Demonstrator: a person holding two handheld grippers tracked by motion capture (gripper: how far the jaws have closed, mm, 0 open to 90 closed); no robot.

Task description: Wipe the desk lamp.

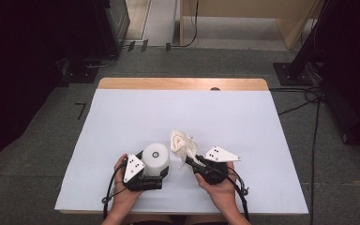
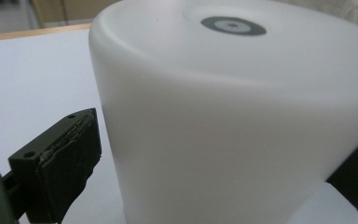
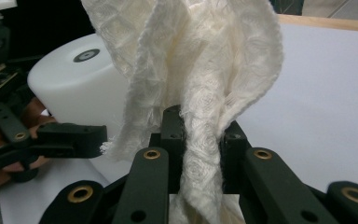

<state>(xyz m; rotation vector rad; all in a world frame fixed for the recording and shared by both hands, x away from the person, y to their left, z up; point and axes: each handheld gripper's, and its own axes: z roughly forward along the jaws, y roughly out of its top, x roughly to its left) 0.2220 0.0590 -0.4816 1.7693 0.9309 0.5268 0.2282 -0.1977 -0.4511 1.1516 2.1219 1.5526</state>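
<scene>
White table cover (image 1: 122, 117) lay bare at far side. Left gripper (image 1: 161, 174) straddled upright white cylinder (image 1: 155, 158) at near centre — jaws around it, contact unclear. Right gripper (image 1: 191, 161) clamped crumpled cloth (image 1: 183, 144) — cloth just right of cylinder, raised, apart.

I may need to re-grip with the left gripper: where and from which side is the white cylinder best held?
Grip the white, smooth-walled upright plastic cylinder across its round side wall, low down, coming level from the person's side, as the left gripper stands now. Its flat top with the grey ring offers no edge, and the cream crumpled cloth in the right gripper crowds its right.
</scene>
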